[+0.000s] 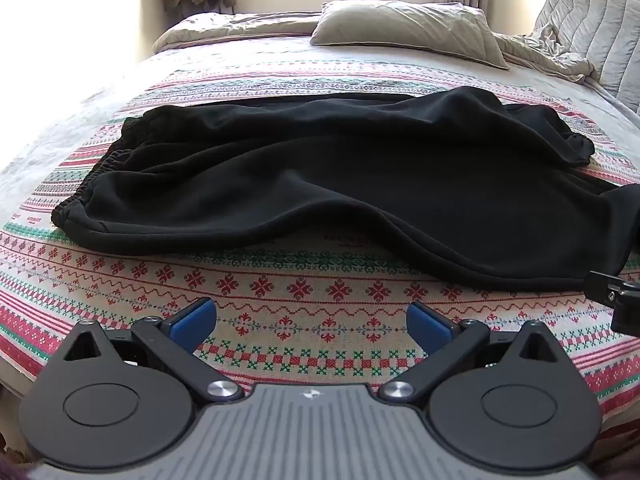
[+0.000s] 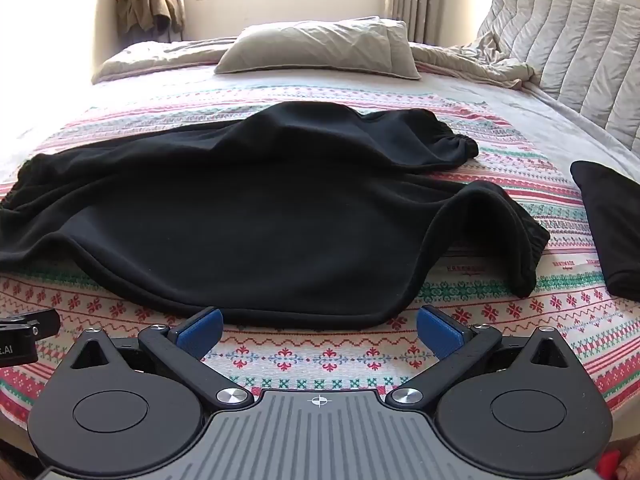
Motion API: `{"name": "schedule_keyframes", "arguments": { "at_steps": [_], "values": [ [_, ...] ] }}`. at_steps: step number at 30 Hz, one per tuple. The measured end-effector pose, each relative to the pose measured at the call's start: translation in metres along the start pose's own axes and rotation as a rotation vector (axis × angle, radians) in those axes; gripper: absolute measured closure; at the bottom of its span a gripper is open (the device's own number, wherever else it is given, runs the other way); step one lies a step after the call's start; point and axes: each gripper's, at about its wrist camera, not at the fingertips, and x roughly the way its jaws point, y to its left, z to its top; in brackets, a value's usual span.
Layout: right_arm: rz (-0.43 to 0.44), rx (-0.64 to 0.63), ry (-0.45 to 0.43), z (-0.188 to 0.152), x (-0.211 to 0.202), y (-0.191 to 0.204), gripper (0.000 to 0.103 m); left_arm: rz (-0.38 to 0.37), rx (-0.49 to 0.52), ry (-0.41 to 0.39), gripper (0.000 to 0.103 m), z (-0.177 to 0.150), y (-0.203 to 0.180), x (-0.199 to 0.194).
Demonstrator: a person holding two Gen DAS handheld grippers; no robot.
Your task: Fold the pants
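Observation:
Black sweatpants (image 1: pixel 320 184) lie spread across the patterned bedspread, waistband at the left, cuffed leg ends at the right. In the right wrist view the pants (image 2: pixel 248 220) fill the middle, with the near leg's cuff (image 2: pixel 528 256) bunched at the right. My left gripper (image 1: pixel 311 324) is open and empty, just short of the pants' near hem. My right gripper (image 2: pixel 319 330) is open and empty, its fingertips close to the near hem. Part of the right gripper (image 1: pixel 616 296) shows at the left wrist view's right edge.
The red, green and white patterned bedspread (image 1: pixel 280 292) covers the bed. A beige pillow (image 2: pixel 320 48) and crumpled duvet (image 2: pixel 480 60) lie at the far side under a window. A second folded black garment (image 2: pixel 608 232) lies at the right. A grey padded headboard (image 2: pixel 580 52) stands at the right.

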Motion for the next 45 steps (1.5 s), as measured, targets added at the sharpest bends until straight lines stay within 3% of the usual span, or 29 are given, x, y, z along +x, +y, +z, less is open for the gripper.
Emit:
{"name": "schedule_keyframes", "arguments": {
  "at_steps": [36, 45],
  "values": [
    [-0.018, -0.007, -0.002, -0.001, 0.0, -0.001, 0.0, 0.006, -0.007, -0.004, 0.0, 0.002, 0.003, 0.003],
    [0.022, 0.068, -0.029, 0.004, -0.004, -0.026, 0.0, -0.004, 0.022, -0.018, 0.0, 0.008, 0.015, 0.01]
  ]
}}
